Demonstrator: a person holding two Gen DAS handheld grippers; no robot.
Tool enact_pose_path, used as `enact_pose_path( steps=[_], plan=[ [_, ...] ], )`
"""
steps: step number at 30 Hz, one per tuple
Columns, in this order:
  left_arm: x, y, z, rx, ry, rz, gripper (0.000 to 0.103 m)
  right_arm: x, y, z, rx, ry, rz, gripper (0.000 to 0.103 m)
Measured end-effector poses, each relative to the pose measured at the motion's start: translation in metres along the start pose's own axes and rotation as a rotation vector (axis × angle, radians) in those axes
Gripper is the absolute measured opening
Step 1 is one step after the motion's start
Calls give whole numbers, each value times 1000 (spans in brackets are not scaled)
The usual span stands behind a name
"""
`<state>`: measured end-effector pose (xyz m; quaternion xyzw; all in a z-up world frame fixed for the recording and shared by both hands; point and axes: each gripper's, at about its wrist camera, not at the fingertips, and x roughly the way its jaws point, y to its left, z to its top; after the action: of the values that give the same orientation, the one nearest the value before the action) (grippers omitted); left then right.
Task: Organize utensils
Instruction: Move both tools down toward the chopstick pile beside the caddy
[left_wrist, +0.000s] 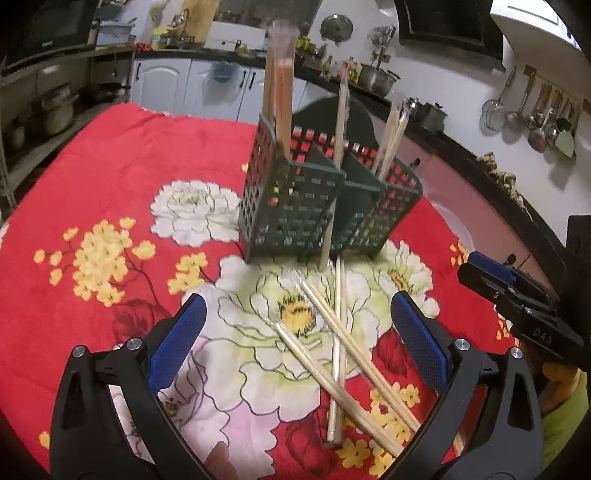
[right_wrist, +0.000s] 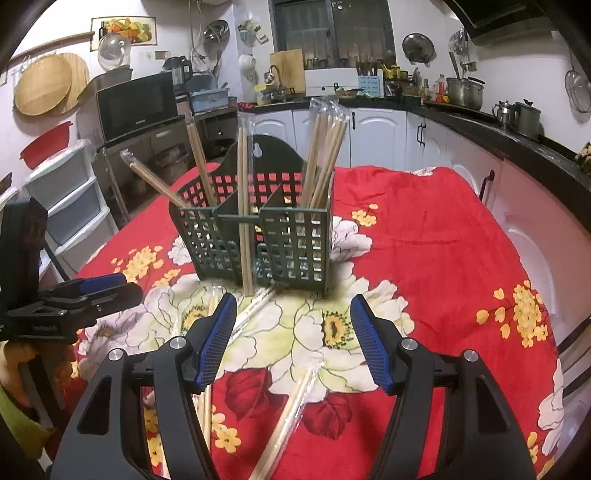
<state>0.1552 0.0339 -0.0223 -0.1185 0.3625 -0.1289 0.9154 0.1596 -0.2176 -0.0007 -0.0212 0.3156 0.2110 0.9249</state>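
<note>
Chopsticks (left_wrist: 334, 354) lie crossed between the left gripper (left_wrist: 299, 343)'s wide, empty jaws; right gripper (right_wrist: 293, 339) likewise released, holder (right_wrist: 255, 240) at twelve o'clock, perhaps near

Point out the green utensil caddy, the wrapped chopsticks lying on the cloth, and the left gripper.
green utensil caddy (right_wrist: 291, 240), right wrist view, front grid wall.
wrapped chopsticks (left_wrist: 338, 321), left wrist view, where they cross.
left gripper (left_wrist: 299, 339), left wrist view, between fingertips.

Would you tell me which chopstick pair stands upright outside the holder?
The wrapped chopstick pair leaning against the green holder's front, its foot on the cloth; the other loose pairs lie flat.
</note>
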Motion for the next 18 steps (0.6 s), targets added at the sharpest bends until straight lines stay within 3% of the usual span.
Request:
enact_pose_path(
  steps=[11, 18],
  plan=[
    [28, 12, -17, -75, 105, -50, 67, 15, -4, -21, 15, 83, 22, 61],
    [42, 19, -22, -117, 155, -72, 55, 29, -5, -27, 31, 136, 43, 52]
  ],
)
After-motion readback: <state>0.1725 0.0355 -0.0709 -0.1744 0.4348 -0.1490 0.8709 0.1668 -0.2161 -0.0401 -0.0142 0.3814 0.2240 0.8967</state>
